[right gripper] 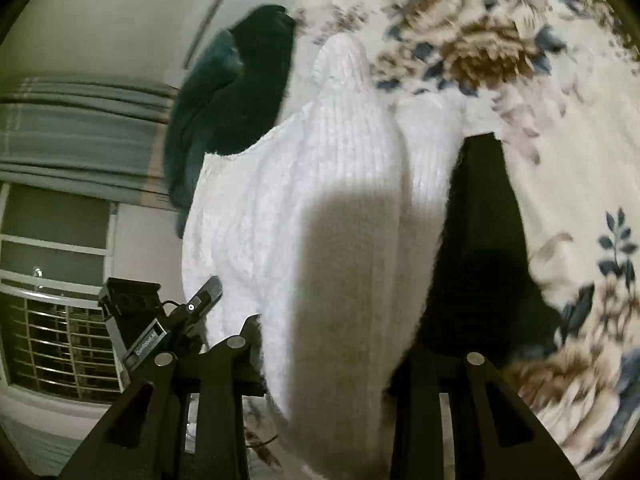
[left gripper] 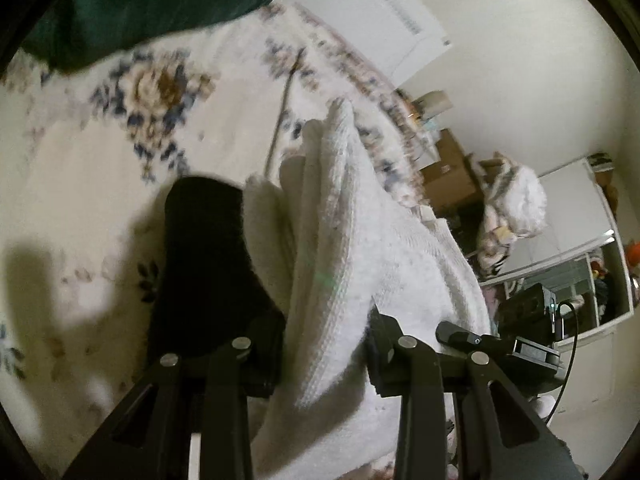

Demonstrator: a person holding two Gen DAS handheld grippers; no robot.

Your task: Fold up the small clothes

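Note:
A white knitted garment (left gripper: 360,248) hangs between the fingers of my left gripper (left gripper: 326,340), which is shut on it above the floral bedspread (left gripper: 100,168). The same white garment (right gripper: 320,220) runs between the fingers of my right gripper (right gripper: 328,352), also shut on it. One black finger (left gripper: 208,264) of the left gripper stands left of the cloth; one black finger (right gripper: 480,240) of the right gripper stands right of it. The other gripper (left gripper: 500,344) shows at the right of the left view, and at the lower left of the right view (right gripper: 160,328).
A dark green garment (left gripper: 152,8) lies on the bedspread at the far side and also shows in the right wrist view (right gripper: 224,104). Cardboard boxes (left gripper: 448,172) and a heap of clothes (left gripper: 512,204) stand beside the bed. A window with a grille (right gripper: 52,332) is at the left.

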